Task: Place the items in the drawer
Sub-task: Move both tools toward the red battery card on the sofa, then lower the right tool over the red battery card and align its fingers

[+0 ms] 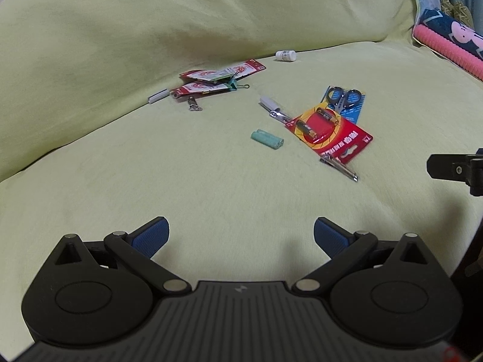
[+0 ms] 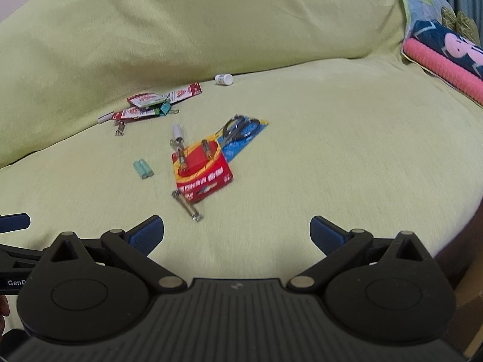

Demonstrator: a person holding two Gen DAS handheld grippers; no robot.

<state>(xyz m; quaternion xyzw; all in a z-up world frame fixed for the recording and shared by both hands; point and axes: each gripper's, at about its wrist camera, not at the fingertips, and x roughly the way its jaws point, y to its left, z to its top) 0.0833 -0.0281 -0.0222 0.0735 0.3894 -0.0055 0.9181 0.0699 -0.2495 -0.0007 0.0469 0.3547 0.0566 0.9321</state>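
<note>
Small items lie scattered on a yellow-green sofa seat (image 1: 211,187). A red battery pack (image 1: 330,131) (image 2: 200,173) overlaps a blue scissors card (image 1: 345,99) (image 2: 243,132). Two teal batteries (image 1: 267,139) (image 2: 143,169) lie left of it, a metal clip (image 1: 339,167) (image 2: 187,206) at its near edge. Red packets with a teal binder clip (image 1: 217,81) (image 2: 157,104) and a white bottle (image 1: 285,56) (image 2: 223,79) lie farther back. My left gripper (image 1: 241,235) and right gripper (image 2: 237,233) both hover open and empty, short of the items. No drawer is in view.
The sofa backrest (image 1: 181,15) rises behind the items. A pink-edged patterned cushion (image 1: 446,45) (image 2: 443,57) sits at the far right. Part of the right gripper (image 1: 455,169) shows at the right edge of the left wrist view, a left gripper fingertip (image 2: 13,222) at the left edge of the right one.
</note>
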